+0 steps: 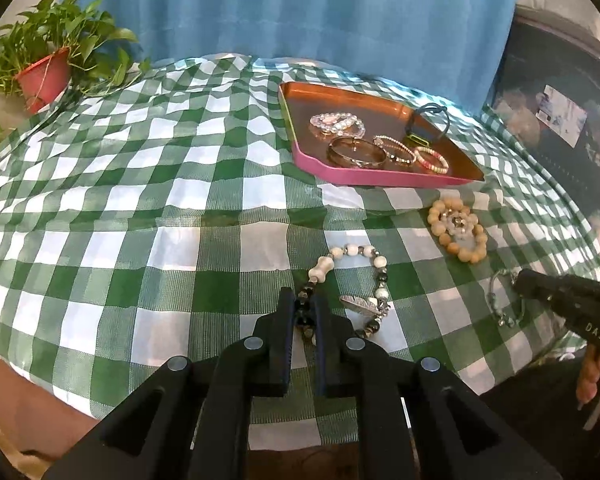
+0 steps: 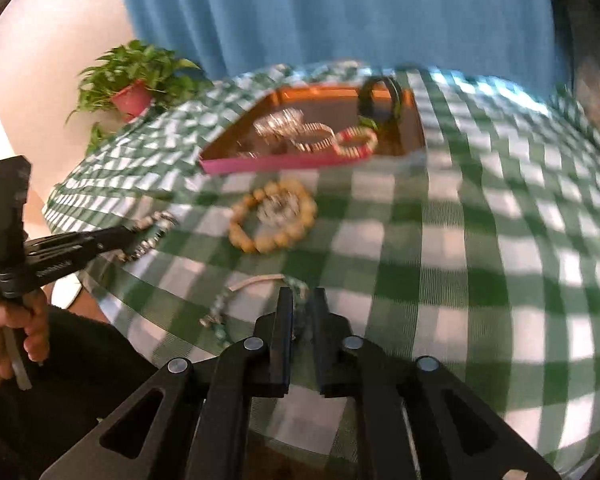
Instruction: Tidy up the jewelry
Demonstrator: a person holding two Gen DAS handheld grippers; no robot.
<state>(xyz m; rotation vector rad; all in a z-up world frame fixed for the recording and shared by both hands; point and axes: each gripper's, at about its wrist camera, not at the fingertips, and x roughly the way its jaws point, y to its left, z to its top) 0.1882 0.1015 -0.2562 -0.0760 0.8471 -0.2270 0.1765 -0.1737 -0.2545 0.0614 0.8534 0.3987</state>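
Both grippers pinch bracelets on the checked cloth: left gripper nips the black-and-white bracelet, right gripper a blurred teal bracelet, partly hidden by its fingers. Beyond, the pink tray holds several bangles; a wooden bracelet lies before it.

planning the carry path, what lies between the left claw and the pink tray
In the left wrist view, past the left claw, shut on the bone-bead bracelet, only bare checked tablecloth stretches to the pink tray. The wooden bead bracelet lies off to the right.
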